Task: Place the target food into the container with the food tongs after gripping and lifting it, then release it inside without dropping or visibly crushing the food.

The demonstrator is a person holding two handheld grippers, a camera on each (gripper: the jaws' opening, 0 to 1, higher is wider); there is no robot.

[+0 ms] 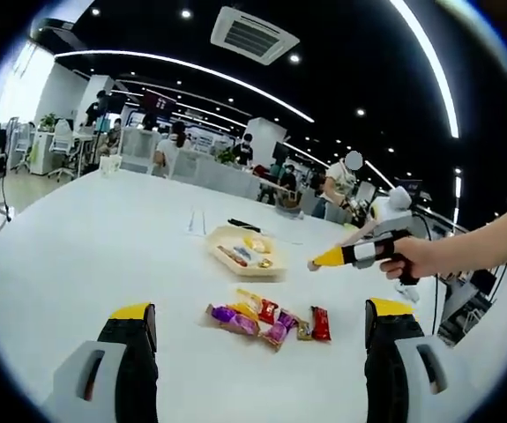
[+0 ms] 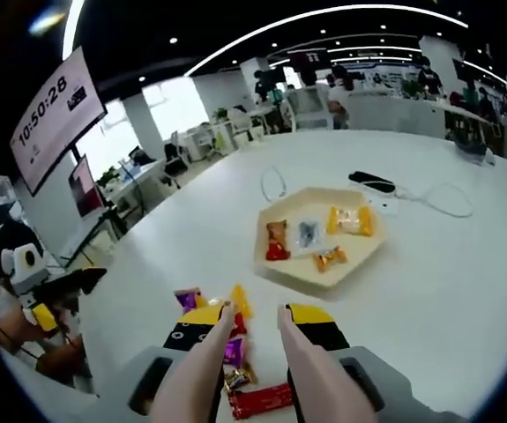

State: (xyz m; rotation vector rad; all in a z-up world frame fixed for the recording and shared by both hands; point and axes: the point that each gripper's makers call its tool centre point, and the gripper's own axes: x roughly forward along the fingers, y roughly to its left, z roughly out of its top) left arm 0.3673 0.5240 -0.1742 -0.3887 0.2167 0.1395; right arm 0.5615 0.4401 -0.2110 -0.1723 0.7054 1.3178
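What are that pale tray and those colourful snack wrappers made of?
The tray looks like matte plastic or pulp: cream, dull, with a moulded angular rim; I can't say which. The wrappers look like glossy plastic film or foil: bright, crinkled, catching light.

Pretty clearly a big open-plan office. Black ceiling with long curved light strips and an air-con vent, rows of desks with chairs and monitors, people sitting around working. A wall screen shows a clock readout, and everything sits on a big white surface.
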